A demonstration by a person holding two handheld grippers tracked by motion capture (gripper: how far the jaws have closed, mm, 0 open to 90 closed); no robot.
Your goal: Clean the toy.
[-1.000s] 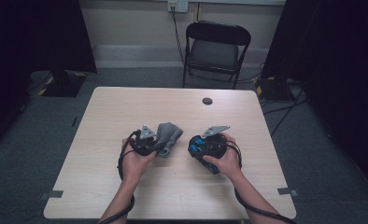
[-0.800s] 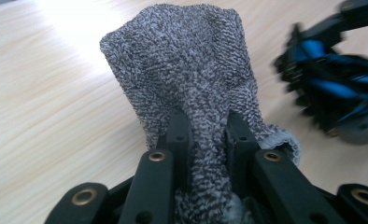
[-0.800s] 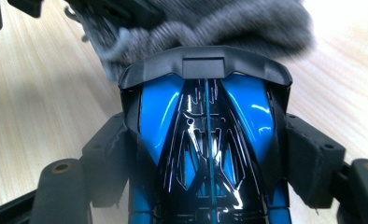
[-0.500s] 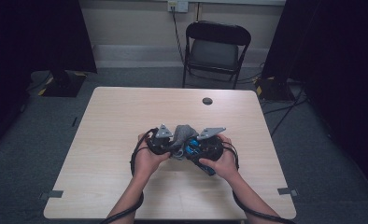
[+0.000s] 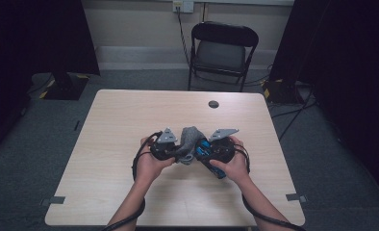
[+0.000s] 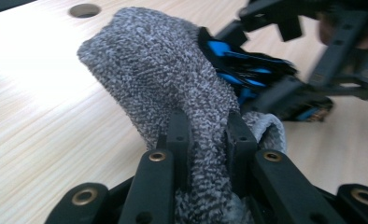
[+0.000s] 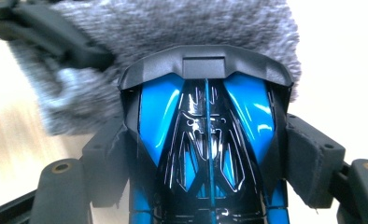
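A grey knitted sock (image 5: 190,138) is held over the middle of the wooden table (image 5: 120,120), with my left gripper (image 5: 172,150) shut on it. In the left gripper view both black jaws pinch the sock (image 6: 168,79) near its lower end, and the left gripper (image 6: 205,128) has fabric bulging between them. My right gripper (image 5: 208,153) is shut on a blue and black toy car (image 5: 205,147). In the right gripper view the car (image 7: 205,135) lies between the pads, nose forward, pressed against the sock (image 7: 182,25). The car's front (image 6: 240,56) touches the sock's side.
A round cable hole (image 5: 213,104) sits near the table's far edge. A black folding chair (image 5: 223,48) stands behind the table. Dark curtains flank the room, and cables trail from both grippers over the near table edge.
My left gripper carried the sock to the right until it met the car in the right gripper. The right hand stayed in place.
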